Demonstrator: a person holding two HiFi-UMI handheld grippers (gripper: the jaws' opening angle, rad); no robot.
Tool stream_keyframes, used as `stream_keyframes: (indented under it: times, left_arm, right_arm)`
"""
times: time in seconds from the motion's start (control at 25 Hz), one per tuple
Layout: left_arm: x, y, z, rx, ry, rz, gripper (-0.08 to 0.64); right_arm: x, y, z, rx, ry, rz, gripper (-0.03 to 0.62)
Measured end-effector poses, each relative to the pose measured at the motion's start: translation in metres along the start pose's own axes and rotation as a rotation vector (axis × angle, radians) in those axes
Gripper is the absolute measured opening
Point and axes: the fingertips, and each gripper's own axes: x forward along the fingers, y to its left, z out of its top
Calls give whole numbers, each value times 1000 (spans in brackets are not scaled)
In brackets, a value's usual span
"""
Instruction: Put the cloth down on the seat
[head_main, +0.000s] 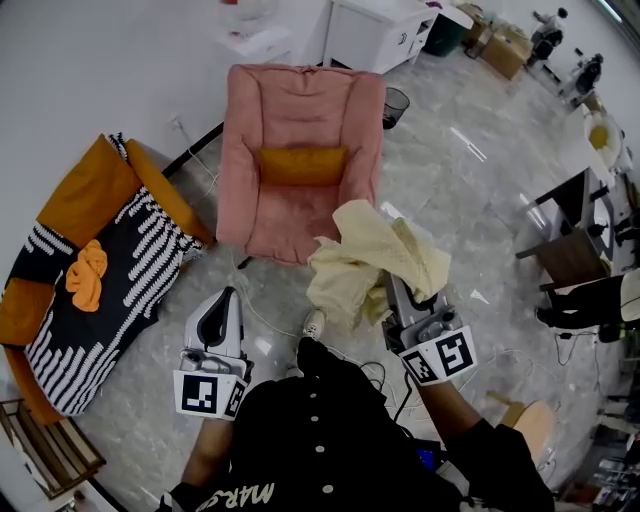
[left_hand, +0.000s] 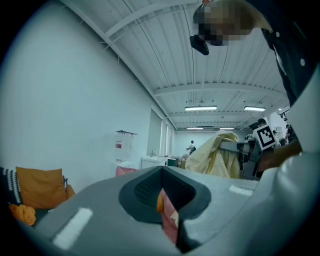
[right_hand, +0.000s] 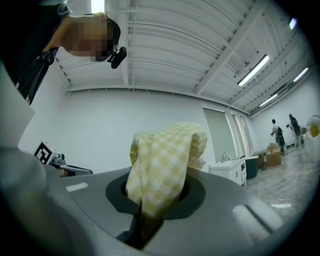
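1. Dark shirt (head_main: 330, 440) of the person fills the bottom of the head view. Right hand-held gripper (head_main: 397, 292) clamps the yellow check cloth (head_main: 365, 262), which is in the air just short of the pink armchair (head_main: 300, 110). Seat (head_main: 285, 220) holds only an orange cushion (head_main: 303, 165) at its back. Left hand-held gripper (head_main: 230, 295) carries nothing.
2. Left gripper view: jaws drawn together, empty; cloth is off to the right.
3. Right gripper view: cloth pinched between the jaws, bunched, folding over above them.
4. Progress: pickup looks done; reach and release onto the seat are left.
5. Orientation: crumpled; long axis runs roughly along the gripper line, toward the armchair.
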Motion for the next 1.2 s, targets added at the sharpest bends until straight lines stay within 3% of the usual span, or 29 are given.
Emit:
stream_keyframes:
  times: [0.88, 1.2]
  left_arm:
    - [124, 33, 1, -23, 16, 34, 0]
    - [138, 34, 8, -42, 12, 66, 0]
  right_arm:
    - [114, -73, -12, 13, 28, 74, 77]
    - [133, -89, -14, 33, 16, 92, 77]
